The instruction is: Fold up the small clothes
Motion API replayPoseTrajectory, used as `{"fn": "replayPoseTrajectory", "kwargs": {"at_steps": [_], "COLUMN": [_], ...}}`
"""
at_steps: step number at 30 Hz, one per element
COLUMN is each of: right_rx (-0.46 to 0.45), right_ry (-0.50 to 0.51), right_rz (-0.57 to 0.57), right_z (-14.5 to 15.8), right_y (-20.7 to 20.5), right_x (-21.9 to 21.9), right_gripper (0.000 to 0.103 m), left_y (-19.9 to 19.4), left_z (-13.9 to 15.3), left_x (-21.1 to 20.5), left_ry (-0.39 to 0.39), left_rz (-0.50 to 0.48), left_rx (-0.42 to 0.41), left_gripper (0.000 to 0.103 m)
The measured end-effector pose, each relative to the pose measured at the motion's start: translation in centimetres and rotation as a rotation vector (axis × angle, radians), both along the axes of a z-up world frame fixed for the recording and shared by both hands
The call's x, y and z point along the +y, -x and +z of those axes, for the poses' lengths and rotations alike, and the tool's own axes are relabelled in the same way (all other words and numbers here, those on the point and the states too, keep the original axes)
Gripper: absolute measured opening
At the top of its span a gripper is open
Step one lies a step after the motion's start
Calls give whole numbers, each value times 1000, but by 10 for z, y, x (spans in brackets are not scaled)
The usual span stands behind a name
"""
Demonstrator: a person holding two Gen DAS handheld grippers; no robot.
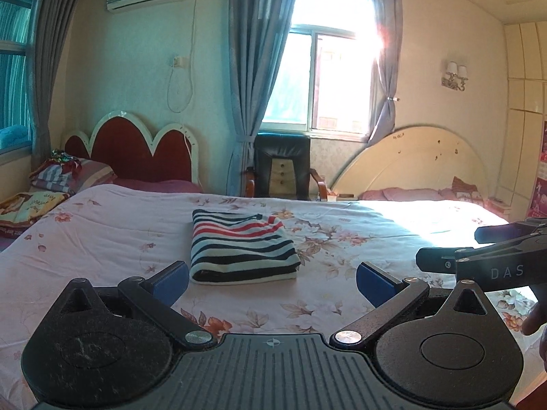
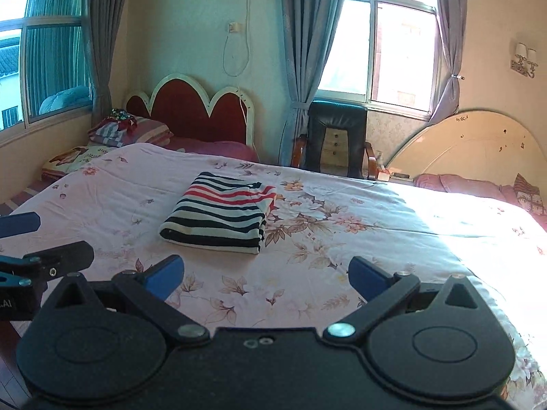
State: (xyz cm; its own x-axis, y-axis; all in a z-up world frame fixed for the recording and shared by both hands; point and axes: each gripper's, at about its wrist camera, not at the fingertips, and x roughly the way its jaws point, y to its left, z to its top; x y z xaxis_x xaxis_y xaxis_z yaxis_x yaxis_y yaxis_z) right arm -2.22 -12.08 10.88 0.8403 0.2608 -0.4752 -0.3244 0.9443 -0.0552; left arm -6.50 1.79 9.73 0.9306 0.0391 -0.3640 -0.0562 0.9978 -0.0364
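Observation:
A striped garment (image 1: 241, 247) in navy, white and red lies folded into a neat rectangle on the floral bedspread (image 1: 102, 232). It also shows in the right wrist view (image 2: 218, 213). My left gripper (image 1: 271, 282) is open and empty, held just short of the garment's near edge. My right gripper (image 2: 266, 278) is open and empty, a little behind and to the right of the garment. The right gripper also shows at the right edge of the left wrist view (image 1: 448, 246), and the left gripper at the left edge of the right wrist view (image 2: 58, 239).
The bedspread (image 2: 342, 239) covers a wide bed. A red scalloped headboard (image 1: 136, 147) and stacked bedding (image 1: 58, 174) stand at the far left. A black armchair (image 1: 283, 167) sits under the window. A cream round headboard (image 1: 417, 164) with pink pillows is at far right.

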Motion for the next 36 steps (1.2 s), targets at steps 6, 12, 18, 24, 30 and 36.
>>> {"fn": "replayPoseTrajectory", "kwargs": {"at_steps": [6, 12, 18, 24, 30, 36], "right_rx": [-16, -24, -32, -34, -33, -32], "right_ry": [-3, 1, -4, -6, -4, -1], "right_rz": [-12, -10, -7, -2, 1, 1], "right_z": [4, 4, 5, 5, 4, 4], "right_y": [11, 20, 22, 23, 23, 23], "right_x": [-8, -12, -13, -12, -10, -9], "right_gripper": [102, 102, 102, 102, 102, 102], "left_y": [9, 14, 17, 17, 16, 16], "left_z": [2, 1, 4, 4, 5, 4], "left_x": [-9, -15, -17, -15, -15, -15], "left_ry": [4, -4, -9, -13, -14, -16], "left_rz": [-2, -6, -3, 0, 1, -4], "left_rx": [-11, -22, -25, -26, -22, -21], "left_gripper": [103, 103, 103, 103, 103, 103]}}
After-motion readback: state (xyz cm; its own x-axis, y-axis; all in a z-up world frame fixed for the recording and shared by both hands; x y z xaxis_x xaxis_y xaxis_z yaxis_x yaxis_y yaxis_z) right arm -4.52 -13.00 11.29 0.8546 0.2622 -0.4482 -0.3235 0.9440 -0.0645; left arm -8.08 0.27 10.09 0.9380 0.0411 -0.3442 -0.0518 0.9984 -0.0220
